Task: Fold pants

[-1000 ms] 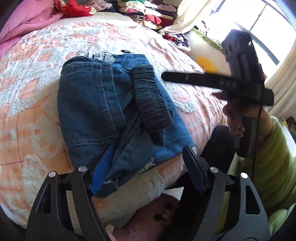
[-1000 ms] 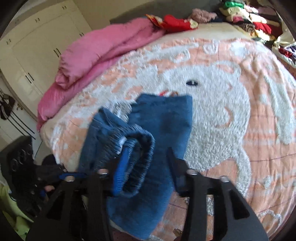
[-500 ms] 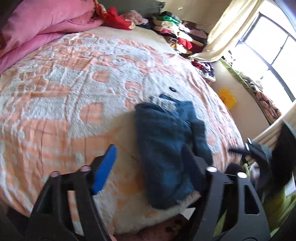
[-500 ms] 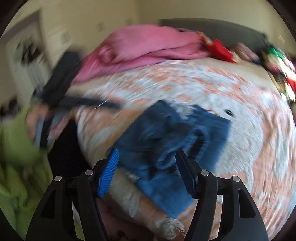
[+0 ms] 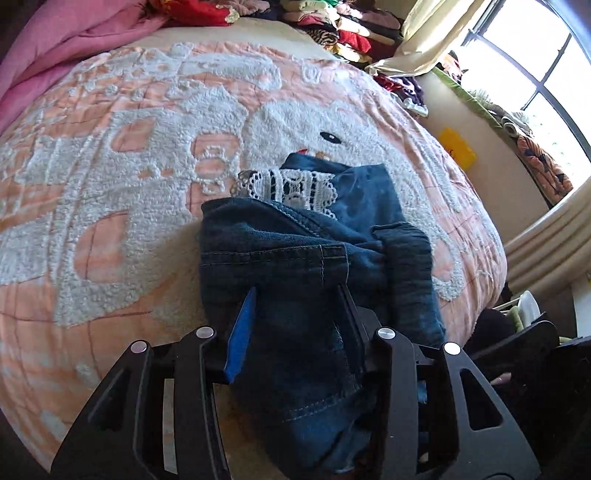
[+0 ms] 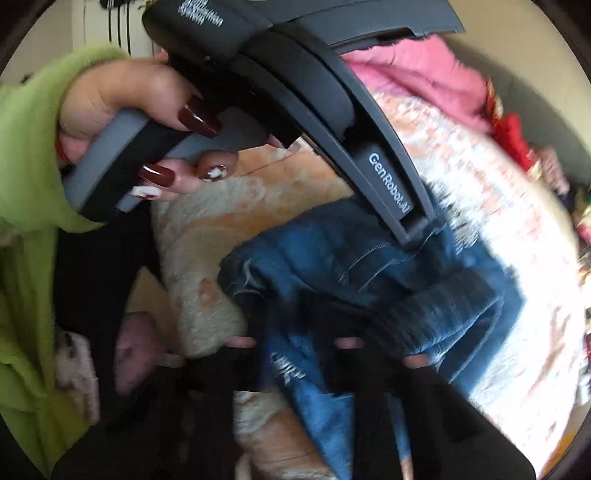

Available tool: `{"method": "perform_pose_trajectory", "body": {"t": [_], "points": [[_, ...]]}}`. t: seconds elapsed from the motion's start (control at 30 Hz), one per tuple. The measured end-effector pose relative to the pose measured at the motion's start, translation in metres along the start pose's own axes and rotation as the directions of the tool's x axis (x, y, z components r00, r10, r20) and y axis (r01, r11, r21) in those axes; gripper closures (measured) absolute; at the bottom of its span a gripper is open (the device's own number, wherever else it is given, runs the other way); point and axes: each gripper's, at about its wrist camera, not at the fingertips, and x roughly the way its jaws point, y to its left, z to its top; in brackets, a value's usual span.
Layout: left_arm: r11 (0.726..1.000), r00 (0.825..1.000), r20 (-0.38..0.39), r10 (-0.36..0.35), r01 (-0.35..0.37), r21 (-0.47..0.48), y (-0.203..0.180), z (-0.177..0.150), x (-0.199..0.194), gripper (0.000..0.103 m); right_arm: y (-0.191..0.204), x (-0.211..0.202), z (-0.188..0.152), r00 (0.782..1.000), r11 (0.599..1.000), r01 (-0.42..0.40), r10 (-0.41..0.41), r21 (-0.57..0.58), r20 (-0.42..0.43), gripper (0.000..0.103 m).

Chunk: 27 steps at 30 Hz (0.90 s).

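The blue denim pants lie folded in a bundle near the bed's front edge, white lace trim at their far end. My left gripper is open, its jaws straddling the near part of the denim. In the right wrist view the pants are blurred and the left gripper's body crosses above them, held by a hand in a green sleeve. My right gripper is dark and motion-blurred low over the pants' near end; I cannot tell its jaw state.
The bed has a peach and white textured cover. A pink duvet lies at the far left. Stacked clothes sit at the back. A window and a yellow item are right of the bed.
My left gripper swung away over the bed, then came back down over the pants' near part. My right gripper let go of the rolled waistband and moved low toward the bed's edge.
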Motion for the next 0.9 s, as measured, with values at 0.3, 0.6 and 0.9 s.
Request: {"method": "perform_pose_trajectory", "body": {"t": [0.3,0.6,0.9], "points": [[1.000,1.000,0.017,-0.012,0.013,-0.012,0.004,-0.005,0.005,0.067,0.014,0.005,-0.035,0.998,1.000,0.009,-0.011,-0.029,-0.056,0.098],[1.000,0.999,0.039,0.007,-0.008,0.010,-0.006,-0.013,-0.004,0.056,0.002,-0.011,-0.041,0.999,0.989,-0.049,0.048,0.140,0.010,0.083],[1.000,0.999,0.048,0.010,-0.010,0.011,-0.010,-0.018,-0.012,0.054,0.004,-0.035,-0.043,0.997,0.977,-0.065,0.053,0.205,0.062,0.066]]}}
